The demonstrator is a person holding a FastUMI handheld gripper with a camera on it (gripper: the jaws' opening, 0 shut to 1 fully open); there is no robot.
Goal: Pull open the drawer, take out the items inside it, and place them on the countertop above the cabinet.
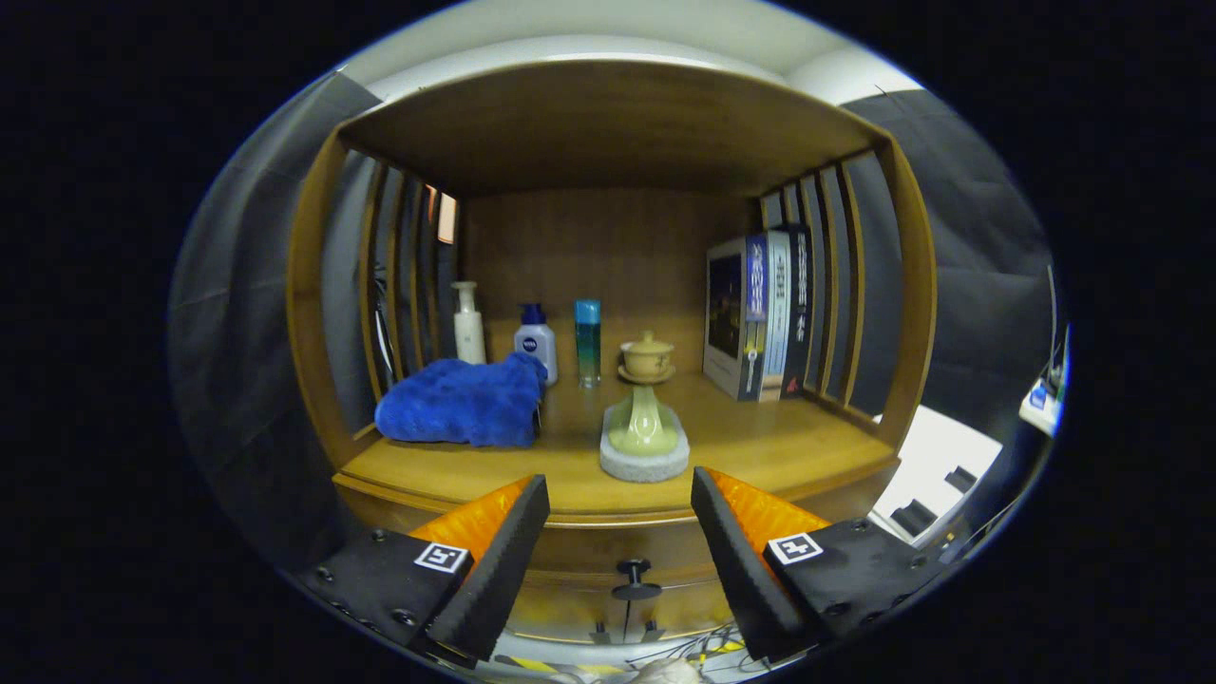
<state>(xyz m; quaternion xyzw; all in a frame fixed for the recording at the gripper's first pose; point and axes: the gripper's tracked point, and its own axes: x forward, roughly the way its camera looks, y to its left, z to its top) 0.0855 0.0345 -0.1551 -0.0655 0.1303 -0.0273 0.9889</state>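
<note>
Facing wooden countertop [760, 446] — claw [619, 494] agape, empty; drawer knob [635, 570] between fingers

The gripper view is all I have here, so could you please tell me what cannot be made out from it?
- Drawer contents: the front is closed, so nothing inside shows in the gripper view.
- Drawer front, either side of the knob: covered by the open tongs.
- Blue towel: hides whatever lies beneath it.
- Book spines: lettering too small to make out.
- Cables below the cabinet: cut off by the view's lower edge.
</note>
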